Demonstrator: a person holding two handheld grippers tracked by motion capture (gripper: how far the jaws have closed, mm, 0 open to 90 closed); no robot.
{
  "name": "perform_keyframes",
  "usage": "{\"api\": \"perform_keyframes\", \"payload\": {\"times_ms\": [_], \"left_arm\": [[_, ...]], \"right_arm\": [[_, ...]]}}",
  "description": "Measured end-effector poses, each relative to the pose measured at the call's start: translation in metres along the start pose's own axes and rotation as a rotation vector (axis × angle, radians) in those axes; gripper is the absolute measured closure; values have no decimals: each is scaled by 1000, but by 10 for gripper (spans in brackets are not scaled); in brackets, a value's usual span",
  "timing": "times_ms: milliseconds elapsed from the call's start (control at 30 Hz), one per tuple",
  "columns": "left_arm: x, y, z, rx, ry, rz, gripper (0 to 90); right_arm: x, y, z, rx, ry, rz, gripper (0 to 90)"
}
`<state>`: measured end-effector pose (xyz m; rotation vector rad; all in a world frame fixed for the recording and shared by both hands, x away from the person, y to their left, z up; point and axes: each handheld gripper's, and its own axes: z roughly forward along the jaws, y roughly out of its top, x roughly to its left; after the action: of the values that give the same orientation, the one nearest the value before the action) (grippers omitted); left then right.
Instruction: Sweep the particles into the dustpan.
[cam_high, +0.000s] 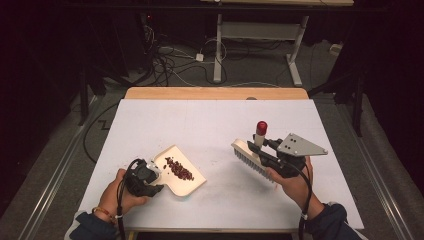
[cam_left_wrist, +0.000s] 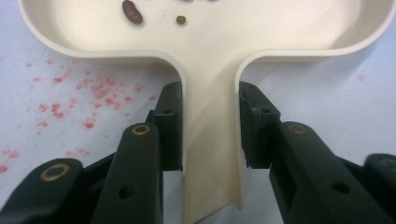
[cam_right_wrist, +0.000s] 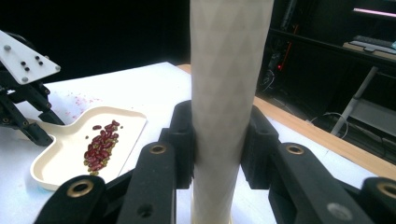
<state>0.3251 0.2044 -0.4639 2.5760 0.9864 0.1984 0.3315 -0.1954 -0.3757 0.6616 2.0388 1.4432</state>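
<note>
A cream dustpan (cam_high: 192, 181) lies on the white table, with a heap of red beans (cam_high: 178, 169) in it. My left gripper (cam_high: 152, 176) is shut on the dustpan's handle (cam_left_wrist: 212, 154), the jaws pressed to both its sides. A red bean (cam_left_wrist: 132, 11) and a small green one lie in the pan just past the handle. My right gripper (cam_high: 260, 148) is shut on the cream handle (cam_right_wrist: 227, 93) of a brush (cam_high: 249, 156) with a red tip, held tilted above the table to the right of the pan. The dustpan (cam_right_wrist: 56, 158) and beans (cam_right_wrist: 100, 147) lie at the left of the right gripper view.
Red smears (cam_left_wrist: 93, 100) mark the table (cam_high: 215, 120) beside the pan's handle. The table's wooden far edge (cam_high: 215, 93) borders a dark floor with cables and the white legs of another desk (cam_high: 218, 45).
</note>
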Motion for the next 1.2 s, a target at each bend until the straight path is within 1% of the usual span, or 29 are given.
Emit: {"api": "perform_keyframes", "payload": {"times_ms": [100, 167, 200, 267, 333, 400, 467, 533, 633, 833, 967, 1100, 1200], "left_arm": [[1, -5, 0, -32, -6, -32, 642], [0, -8, 0, -51, -5, -48, 642], [0, -9, 1, -56, -2, -50, 642], [-1, -9, 0, -61, 7, -53, 642], [-1, -9, 0, -60, 10, -54, 643], [0, -9, 0, -56, 1, -75, 643], [1, -9, -1, -51, 7, -85, 643], [2, -10, -2, -51, 18, -97, 643], [4, -12, -2, -52, 19, -107, 643], [5, -13, -3, -60, 22, -128, 643], [6, -16, -4, -64, 23, -139, 643], [8, -19, -6, -73, 27, -158, 643], [8, -22, -6, -81, 29, -173, 642]], "right_arm": [[-1, 1, -1, 2, 4, 5, 707], [-2, 3, -2, -4, 8, 9, 707], [-3, 3, -3, -9, 15, 2, 707], [-3, 4, -5, -10, 26, 7, 707], [-4, 4, -7, -3, 34, -2, 707], [-6, 5, -9, 4, 47, 1, 707], [-9, 6, -13, 15, 72, 6, 707], [-11, 7, -18, 28, 85, 5, 707], [-15, 6, -26, 38, 94, 5, 707], [-24, 1, -45, 61, 74, 4, 707], [-30, -4, -57, 86, 78, 1, 707], [-36, -8, -69, 106, 101, 8, 707], [-38, -10, -78, 118, 122, 15, 707]]}}
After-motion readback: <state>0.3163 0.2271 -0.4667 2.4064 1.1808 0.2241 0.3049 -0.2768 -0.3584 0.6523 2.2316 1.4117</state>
